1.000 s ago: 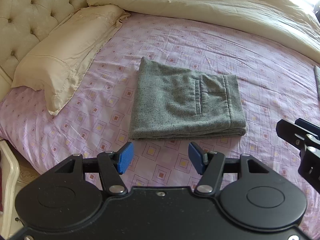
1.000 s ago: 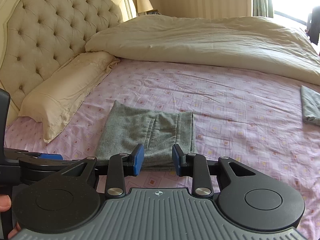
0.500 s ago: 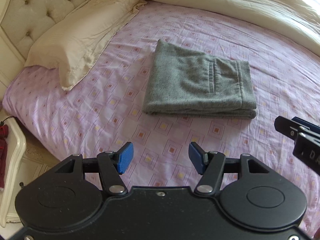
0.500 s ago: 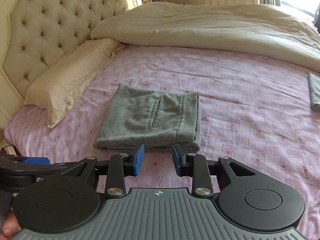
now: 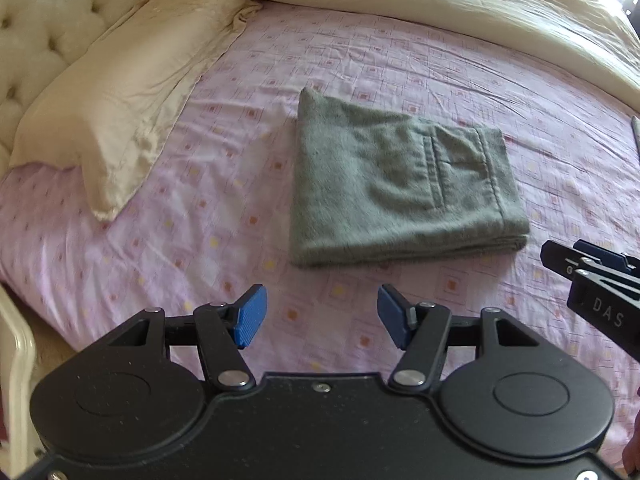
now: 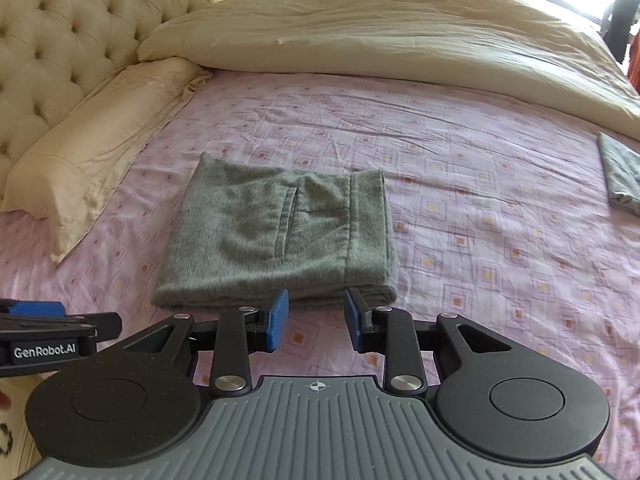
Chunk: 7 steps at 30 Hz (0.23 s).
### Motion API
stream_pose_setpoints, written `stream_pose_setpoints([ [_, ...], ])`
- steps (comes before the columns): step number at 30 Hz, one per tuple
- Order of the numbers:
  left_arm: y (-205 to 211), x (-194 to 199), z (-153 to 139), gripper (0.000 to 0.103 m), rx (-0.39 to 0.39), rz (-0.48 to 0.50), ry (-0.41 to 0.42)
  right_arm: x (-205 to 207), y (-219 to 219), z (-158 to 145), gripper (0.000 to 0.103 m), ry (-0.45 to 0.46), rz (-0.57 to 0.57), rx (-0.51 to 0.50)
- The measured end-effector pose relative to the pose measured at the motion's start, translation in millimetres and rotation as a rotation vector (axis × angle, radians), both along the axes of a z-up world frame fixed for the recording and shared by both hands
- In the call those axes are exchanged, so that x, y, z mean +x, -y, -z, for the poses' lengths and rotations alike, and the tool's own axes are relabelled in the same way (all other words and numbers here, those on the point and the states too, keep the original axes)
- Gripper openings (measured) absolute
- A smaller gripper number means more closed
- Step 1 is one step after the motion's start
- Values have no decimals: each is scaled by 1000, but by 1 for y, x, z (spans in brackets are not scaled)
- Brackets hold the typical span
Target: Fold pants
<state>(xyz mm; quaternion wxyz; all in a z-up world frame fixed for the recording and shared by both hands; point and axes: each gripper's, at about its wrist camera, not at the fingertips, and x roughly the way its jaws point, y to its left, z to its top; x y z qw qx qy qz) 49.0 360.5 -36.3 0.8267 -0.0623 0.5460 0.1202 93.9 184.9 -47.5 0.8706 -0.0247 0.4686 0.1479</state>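
Grey pants [image 5: 400,184] lie folded into a flat rectangle on the pink patterned bed sheet [image 5: 520,92], pocket seam up; they also show in the right wrist view [image 6: 276,236]. My left gripper [image 5: 320,312] is open and empty, held above the sheet short of the pants' near edge. My right gripper [image 6: 316,318] is open and empty, just in front of the pants' near folded edge. The right gripper's tip shows at the right edge of the left wrist view [image 5: 592,276].
A cream pillow [image 5: 120,84] lies left of the pants by the tufted headboard [image 6: 80,28]. A cream duvet [image 6: 400,40] is bunched across the far side. Another folded grey garment [image 6: 620,176] lies at the far right. The bed's near edge is at the lower left.
Both grippers have drawn back and risen from the pants, then shifted slightly; the pants stay put, folded. Both grippers stay open.
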Motion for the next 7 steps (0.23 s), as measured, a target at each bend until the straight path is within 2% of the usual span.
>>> stream_pose_setpoints([
  [3, -17, 13, 3, 65, -32, 97, 14, 6, -19, 6, 30, -19, 42, -1],
  [7, -25, 28, 6, 65, 15, 174, 23, 8, -40, 12, 30, -22, 81, -40],
])
